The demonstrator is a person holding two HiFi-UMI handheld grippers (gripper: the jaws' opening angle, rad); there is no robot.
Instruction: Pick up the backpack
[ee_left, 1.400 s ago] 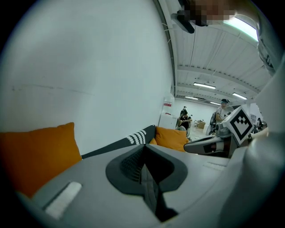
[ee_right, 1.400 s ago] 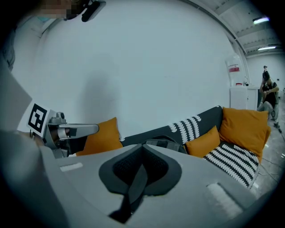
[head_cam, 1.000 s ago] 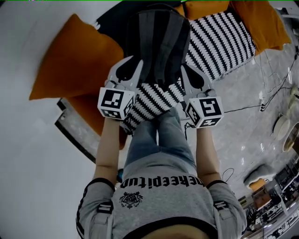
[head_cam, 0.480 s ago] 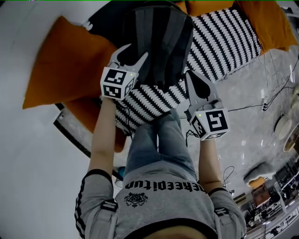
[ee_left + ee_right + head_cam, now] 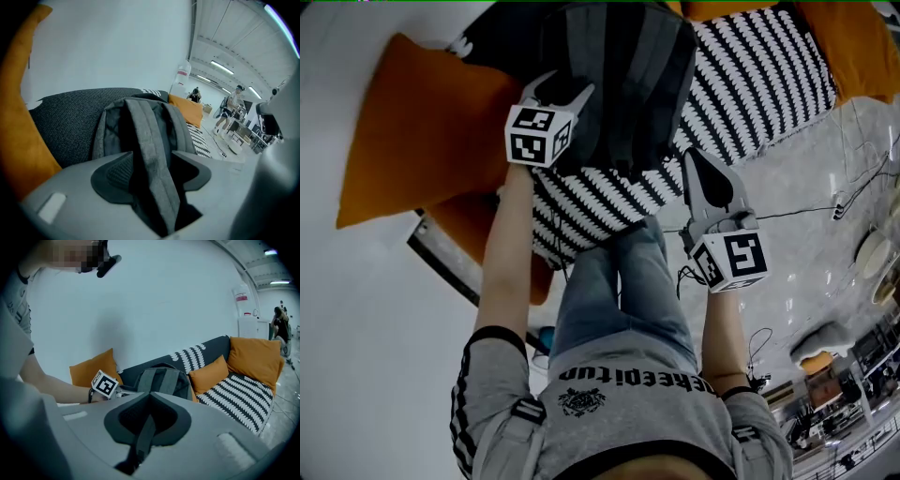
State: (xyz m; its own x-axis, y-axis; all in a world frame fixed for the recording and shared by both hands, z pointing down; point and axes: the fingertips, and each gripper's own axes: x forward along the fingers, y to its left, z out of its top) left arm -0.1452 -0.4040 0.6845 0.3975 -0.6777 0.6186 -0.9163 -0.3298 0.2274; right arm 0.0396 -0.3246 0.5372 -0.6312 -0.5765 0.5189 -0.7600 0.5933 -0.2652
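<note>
Since a second ago the left gripper [image 5: 152, 153] has pushed farther up the backpack [image 5: 628, 84], and its jaws are opening with a grey shoulder strap [image 5: 140, 122] lying loose between them. The right gripper [image 5: 150, 395] sits back nearer the person, jaws pinched together on a thin webbing strap [image 5: 143, 437]. Beyond both grippers the backpack leans on the dark sofa back [image 5: 61, 122], an orange cushion [image 5: 422, 131] to the left gripper's left.
</note>
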